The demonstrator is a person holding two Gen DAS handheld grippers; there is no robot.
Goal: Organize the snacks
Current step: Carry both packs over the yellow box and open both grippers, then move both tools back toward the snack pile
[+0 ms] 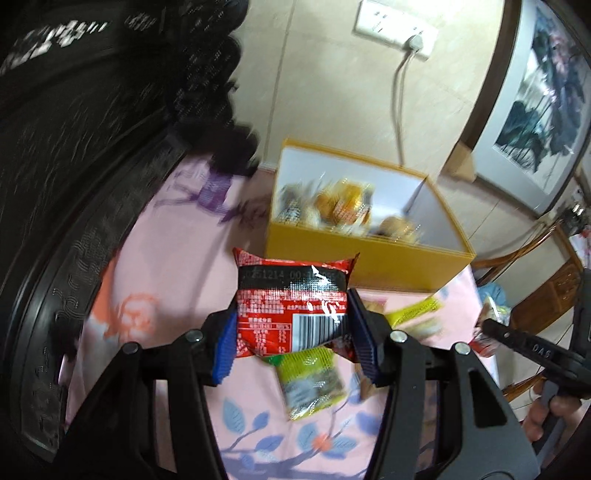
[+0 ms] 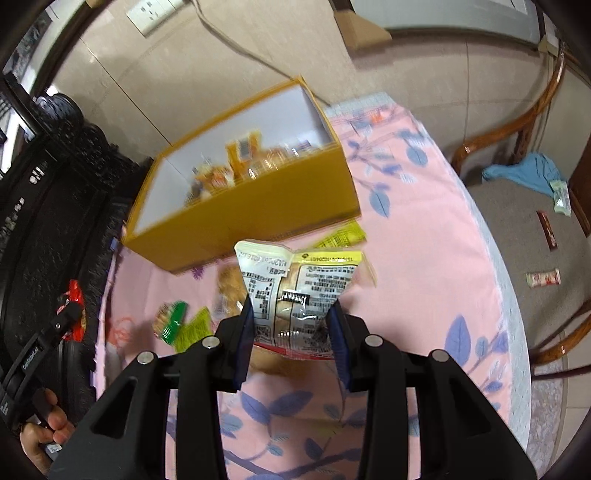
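My left gripper (image 1: 291, 325) is shut on a red and black snack packet (image 1: 293, 306), held above the pink floral tablecloth (image 1: 159, 266). My right gripper (image 2: 291, 325) is shut on a clear, white and yellow snack packet (image 2: 295, 291), also held off the cloth. A yellow box (image 1: 369, 258) with a white inside stands ahead of both grippers and holds several wrapped snacks (image 1: 343, 206); it also shows in the right wrist view (image 2: 258, 199). Loose yellow-green packets (image 1: 314, 380) lie on the cloth under the left gripper, and more loose packets (image 2: 184, 325) show left of the right gripper.
Dark carved furniture (image 1: 74, 147) stands along the table's left side. A wooden chair (image 2: 517, 140) with a blue cloth (image 2: 524, 173) and small packets (image 2: 543, 277) on its seat stands to the right. A wall socket (image 1: 395, 29) with a cable is behind the box.
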